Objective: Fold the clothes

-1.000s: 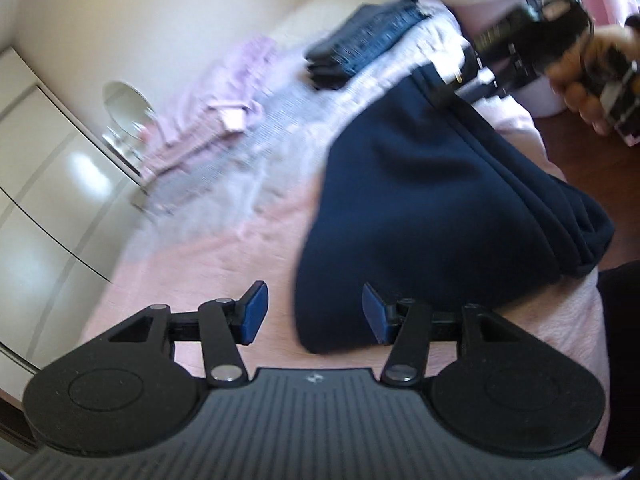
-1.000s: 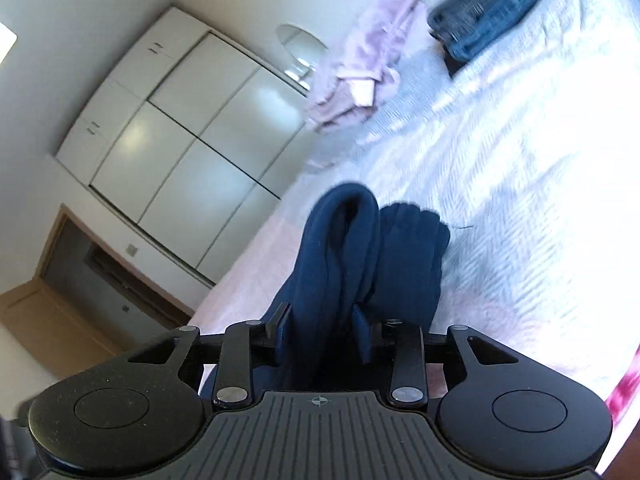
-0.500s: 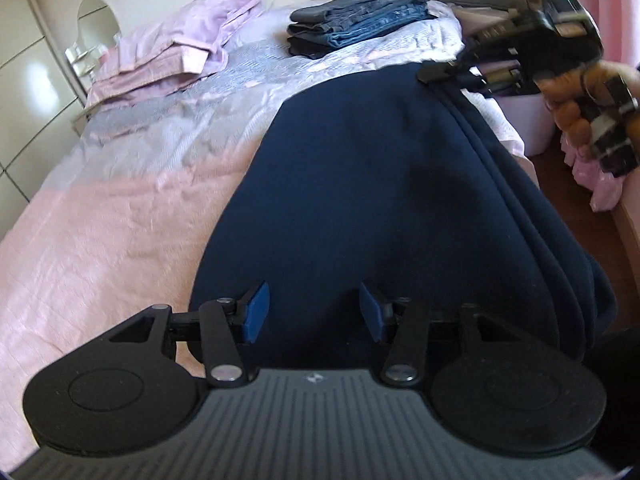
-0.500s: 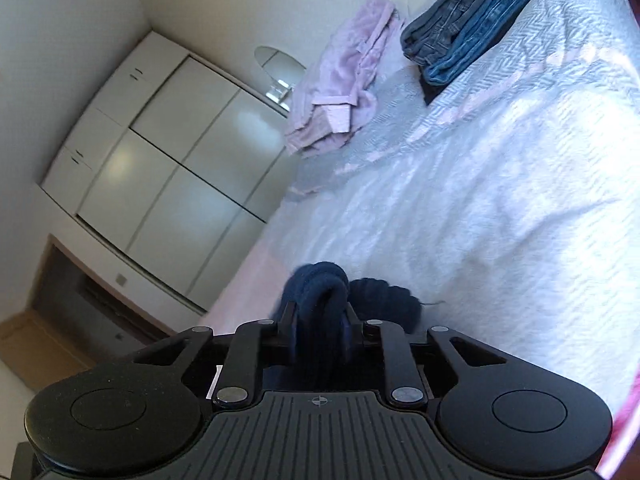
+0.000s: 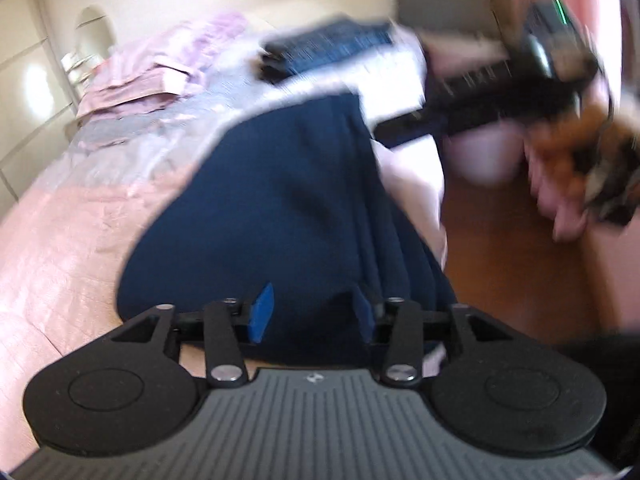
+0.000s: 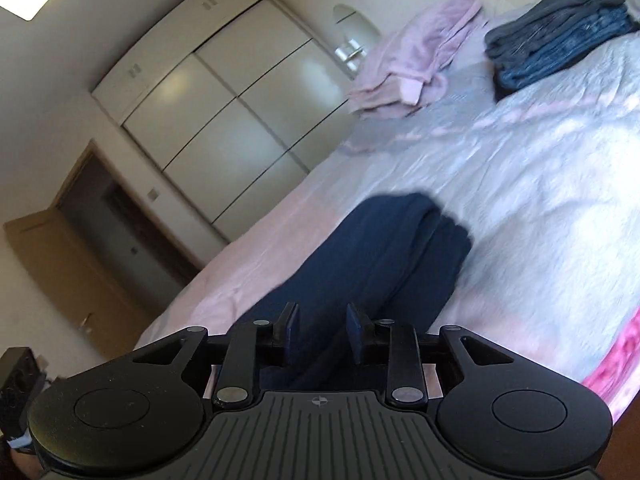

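Lying nearest, at the near edge of the bed (image 5: 60,240), the navy garment (image 5: 280,208) is seen folded over into several layers. The left gripper (image 5: 310,312) is held just over its near end with the jaws closing, cloth lying under and between the blue pads, though no pinch can be confirmed through the blur. The right gripper (image 6: 318,332) is set over the garment's other end (image 6: 380,264), its jaws opening, with nothing pressed between the pads. In the left view, that gripper (image 5: 400,126) is seen just off the garment's far right corner.

Farther off, a pink garment pile (image 6: 416,60) and a folded stack of jeans (image 6: 560,28) are found at the far end of the bed, with the wardrobe (image 6: 224,100) beyond.

Most of the folding is judged done; the navy piece appears left to be tidied or stacked.

Compared with half a second earlier, the bunched cloth clamped by the right gripper has been let go, and the left jaws have been narrowed.
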Demonstrator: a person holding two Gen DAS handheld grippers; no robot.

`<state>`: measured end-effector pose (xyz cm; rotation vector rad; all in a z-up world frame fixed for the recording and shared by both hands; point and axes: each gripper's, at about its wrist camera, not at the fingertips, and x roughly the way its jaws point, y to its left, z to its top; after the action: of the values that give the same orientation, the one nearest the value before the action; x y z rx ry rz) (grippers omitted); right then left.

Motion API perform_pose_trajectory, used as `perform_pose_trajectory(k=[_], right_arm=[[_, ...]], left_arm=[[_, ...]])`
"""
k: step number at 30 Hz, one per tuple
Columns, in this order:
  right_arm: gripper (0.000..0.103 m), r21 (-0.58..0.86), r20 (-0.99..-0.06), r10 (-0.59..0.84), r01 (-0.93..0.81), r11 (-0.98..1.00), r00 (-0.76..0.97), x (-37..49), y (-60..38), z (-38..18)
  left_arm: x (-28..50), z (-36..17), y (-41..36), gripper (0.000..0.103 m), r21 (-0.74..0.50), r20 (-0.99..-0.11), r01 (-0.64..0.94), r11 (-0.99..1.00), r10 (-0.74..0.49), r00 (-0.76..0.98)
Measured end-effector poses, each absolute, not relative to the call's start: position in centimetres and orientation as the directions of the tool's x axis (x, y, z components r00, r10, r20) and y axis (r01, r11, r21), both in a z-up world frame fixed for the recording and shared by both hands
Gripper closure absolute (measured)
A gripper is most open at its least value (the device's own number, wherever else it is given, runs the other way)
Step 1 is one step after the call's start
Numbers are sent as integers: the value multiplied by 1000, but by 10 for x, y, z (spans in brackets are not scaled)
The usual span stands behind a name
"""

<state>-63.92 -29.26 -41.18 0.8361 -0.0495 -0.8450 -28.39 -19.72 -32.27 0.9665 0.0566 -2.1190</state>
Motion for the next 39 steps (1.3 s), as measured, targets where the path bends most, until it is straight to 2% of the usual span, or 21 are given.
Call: perform_pose_trajectory(k=[2, 4, 5, 6, 12, 16, 18, 20, 24, 27, 30, 34, 35, 36, 37, 39], right_arm=[[65, 682, -312, -650, 640, 355, 693, -628, -283, -422], [54, 701, -328, -641, 634, 328, 694, -624, -275, -429], [38, 702, -328, -647, 636, 321, 689, -624, -272, -429], [26, 704, -329, -652, 638, 313, 683, -624, -269, -430], [26, 691, -309, -689, 653, 311, 655, -618, -264, -423], [26, 614, -249, -697, 666, 424, 673, -603, -287, -394], [26, 555, -224, -695, 676, 486, 683, -595, -308, -384], [26, 525, -243, -690, 691, 497, 682, -591, -334, -386], [29, 540, -348, -668, 723, 431, 658, -599, -378, -422], [32, 528, -351, -662, 724, 444, 663, -602, -379, -431], [32, 601, -326, -672, 694, 395, 665, -614, -365, -420], [30, 658, -276, -716, 669, 346, 642, -639, -327, -407], [23, 669, -279, -722, 668, 326, 633, -643, -318, -409], [18, 682, -291, -727, 668, 298, 622, -646, -310, -411], [18, 700, -305, -726, 662, 268, 616, -649, -304, -416], [18, 733, -323, -708, 639, 233, 628, -647, -298, -426]], left_arm=[[-293, -334, -188, 72, 308, -662, 655, -690, -650, -373], [-287, -324, -187, 71, 287, -655, 661, -693, -646, -392], [-282, -318, -186, 68, 283, -647, 659, -697, -646, -405], [-278, -314, -186, 64, 281, -639, 659, -698, -648, -414], [-268, -313, -192, 64, 212, -593, 701, -680, -660, -461], [-282, -333, -204, 65, 167, -646, 684, -710, -603, -468], [-290, -344, -202, 65, 193, -661, 671, -716, -600, -450], [-290, -347, -203, 65, 184, -663, 673, -716, -596, -453], [-286, -347, -209, 65, 140, -661, 681, -718, -581, -476], [-288, -345, -211, 65, 153, -670, 670, -726, -575, -470], [-279, -335, -205, 65, 170, -653, 669, -724, -591, -474], [-256, -315, -191, 57, 236, -600, 680, -694, -655, -460], [-250, -312, -190, 55, 263, -595, 681, -683, -671, -443], [-244, -310, -190, 50, 296, -593, 678, -673, -686, -421], [-239, -309, -191, 42, 335, -590, 672, -661, -703, -397], [-234, -314, -193, 36, 466, -575, 613, -638, -745, -338]])
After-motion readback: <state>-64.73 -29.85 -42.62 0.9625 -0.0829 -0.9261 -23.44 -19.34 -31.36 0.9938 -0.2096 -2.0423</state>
